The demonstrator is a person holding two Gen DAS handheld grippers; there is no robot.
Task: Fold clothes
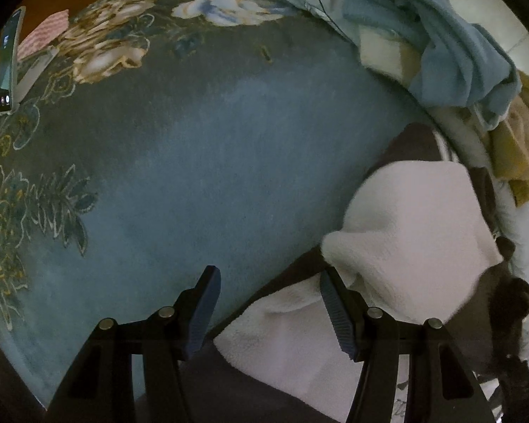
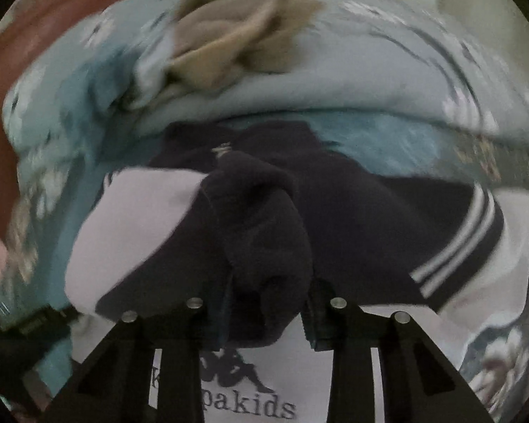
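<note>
Two grippers are mine to run. From the left wrist view I see a phone (image 1: 6,63) propped at the far left of the blue floral carpet (image 1: 201,148). My left gripper (image 1: 269,308) hangs over the carpet with its fingers spread apart and nothing between them; the right finger sits just beside the white fleece of the sweatshirt (image 1: 412,225). Farther right lie a blue towel (image 1: 451,56) and a tan cloth (image 1: 522,141). On the right wrist view, blurred, my right gripper (image 2: 264,317) is clamped on a dark navy fold of the sweatshirt (image 2: 257,232), whose white front shows a printed logo and whose striped cuff (image 2: 465,243) lies to the right.
</note>
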